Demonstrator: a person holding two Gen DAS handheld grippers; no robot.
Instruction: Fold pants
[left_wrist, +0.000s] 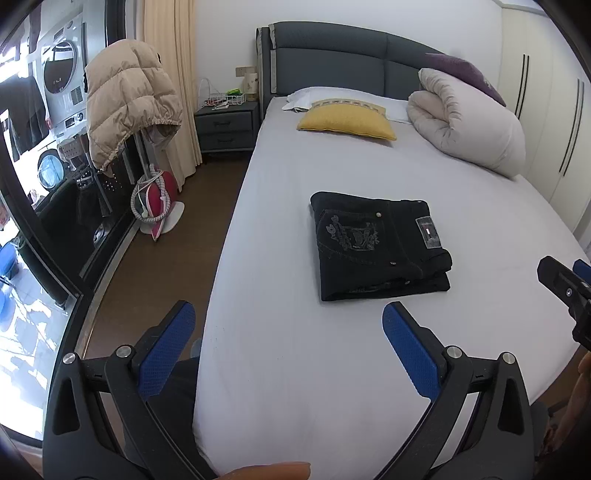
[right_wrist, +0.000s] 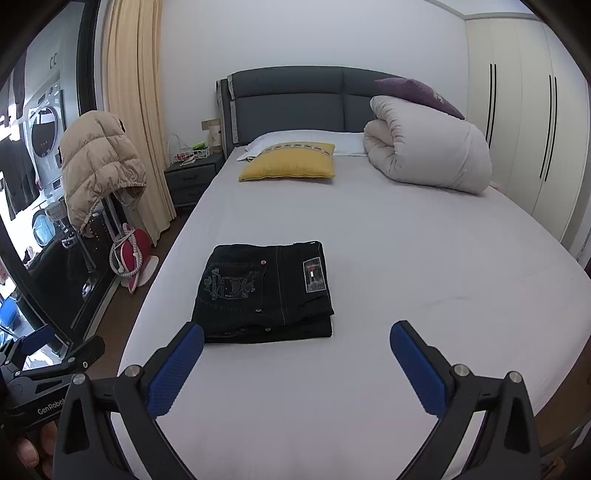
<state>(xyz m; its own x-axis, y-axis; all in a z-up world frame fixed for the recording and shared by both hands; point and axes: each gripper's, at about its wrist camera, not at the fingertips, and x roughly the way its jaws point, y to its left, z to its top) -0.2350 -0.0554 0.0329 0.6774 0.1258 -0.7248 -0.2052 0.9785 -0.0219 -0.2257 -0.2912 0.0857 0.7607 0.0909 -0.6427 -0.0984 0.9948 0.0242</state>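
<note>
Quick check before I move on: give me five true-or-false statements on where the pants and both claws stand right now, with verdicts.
1. The black denim pants lie folded into a compact rectangle on the pale grey bed sheet. True.
2. The left claw is shut on the pants. False: it is open and empty, short of the pants.
3. The right claw is open and holds nothing. True.
4. A yellow rectangular cushion lies on top of the pants. False: it lies apart, near the dark grey padded headboard.
5. The rolled white duvet sits at the head end of the bed. True.
</note>
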